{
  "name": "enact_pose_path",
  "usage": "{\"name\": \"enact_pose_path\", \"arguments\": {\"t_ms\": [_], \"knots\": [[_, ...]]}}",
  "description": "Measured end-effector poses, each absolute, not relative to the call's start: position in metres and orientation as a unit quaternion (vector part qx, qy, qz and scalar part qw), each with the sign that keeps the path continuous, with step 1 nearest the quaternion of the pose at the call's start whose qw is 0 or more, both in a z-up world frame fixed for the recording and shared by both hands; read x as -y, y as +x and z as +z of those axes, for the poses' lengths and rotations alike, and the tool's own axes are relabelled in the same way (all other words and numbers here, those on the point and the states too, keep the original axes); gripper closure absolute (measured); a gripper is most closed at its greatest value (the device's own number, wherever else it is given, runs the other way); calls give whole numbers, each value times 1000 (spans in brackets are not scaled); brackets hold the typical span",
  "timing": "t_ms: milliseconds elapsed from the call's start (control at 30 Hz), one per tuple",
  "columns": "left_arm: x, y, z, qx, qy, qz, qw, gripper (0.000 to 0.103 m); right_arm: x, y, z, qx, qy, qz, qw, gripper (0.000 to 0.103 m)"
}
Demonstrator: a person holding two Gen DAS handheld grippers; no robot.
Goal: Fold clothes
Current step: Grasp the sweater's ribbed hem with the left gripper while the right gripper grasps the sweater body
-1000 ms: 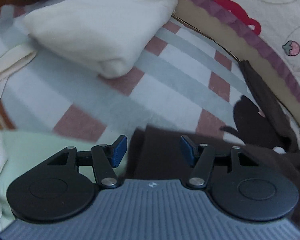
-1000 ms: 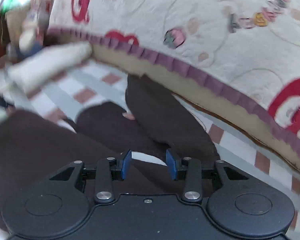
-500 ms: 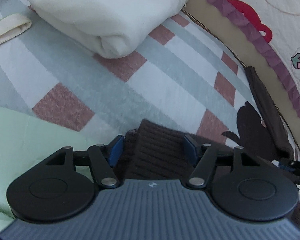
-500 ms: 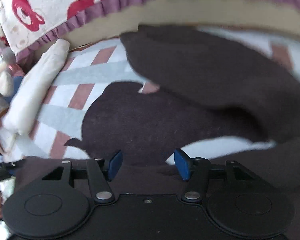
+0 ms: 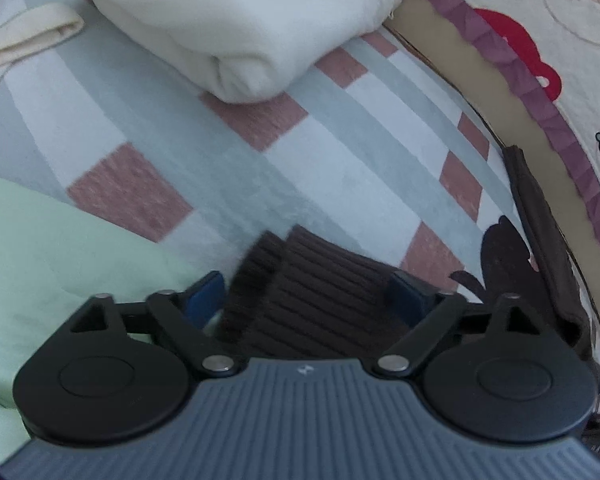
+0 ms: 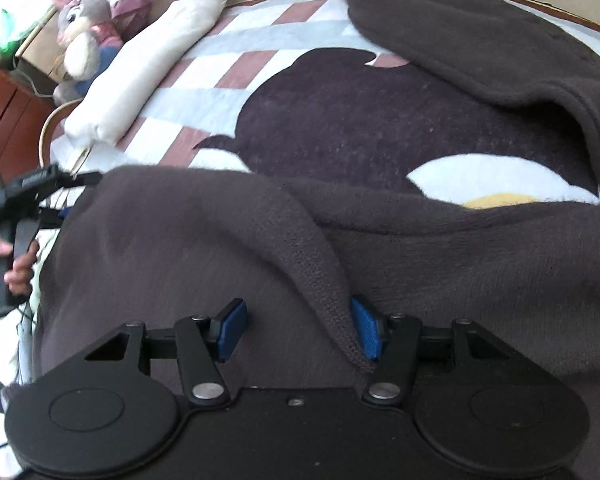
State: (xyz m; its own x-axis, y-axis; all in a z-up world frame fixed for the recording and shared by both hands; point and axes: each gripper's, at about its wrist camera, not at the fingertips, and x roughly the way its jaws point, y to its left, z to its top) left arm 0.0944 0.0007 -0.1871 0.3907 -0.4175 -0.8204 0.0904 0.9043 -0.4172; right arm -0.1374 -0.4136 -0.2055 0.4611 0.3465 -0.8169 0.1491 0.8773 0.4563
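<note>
Progress: cream garment (image 5: 236, 20) lies folded at far left. Brown sweater (image 6: 380, 264) mid-fold on checked bedspread (image 5: 340, 168). Left gripper (image 5: 304, 292) opening around ribbed hem (image 5: 312, 276); right gripper (image 6: 296, 330) parted, ridge between pads. Green garment (image 5: 40, 248) waits.

No readable text, label, brand name or number shows in either view. The only mark is a small pale emblem on the grey ribbed body of the left hand-held gripper (image 5: 303, 294), too small to make out. The quilt (image 5: 580, 20) carries printed hearts and strawberries, no words.
</note>
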Motion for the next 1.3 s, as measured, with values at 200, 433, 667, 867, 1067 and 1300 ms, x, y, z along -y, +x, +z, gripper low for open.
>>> {"name": "enact_pose_path", "arguments": {"t_ms": [200,433,667,867,1067,1300], "knots": [[19,79,-178,-504,-92,-175,841,85,414,-141,-208,-508,243,56,824,40],[10,2,-95,-303,-73,-240,919,88,437,-157,-208,-448,328,-26,831,40],[-18,-26,-126,-376,-30,-263,888,86,485,-178,-202,-425,363,-157,814,40],[-25,-47,-139,-408,-28,-292,865,86,488,-163,-194,-436,311,-185,824,38],[-15,-33,-151,-451,-6,-255,855,86,482,-133,-204,-455,302,-233,804,40],[11,25,-143,-417,39,-250,873,96,497,-122,-181,-374,211,-245,869,99]]}}
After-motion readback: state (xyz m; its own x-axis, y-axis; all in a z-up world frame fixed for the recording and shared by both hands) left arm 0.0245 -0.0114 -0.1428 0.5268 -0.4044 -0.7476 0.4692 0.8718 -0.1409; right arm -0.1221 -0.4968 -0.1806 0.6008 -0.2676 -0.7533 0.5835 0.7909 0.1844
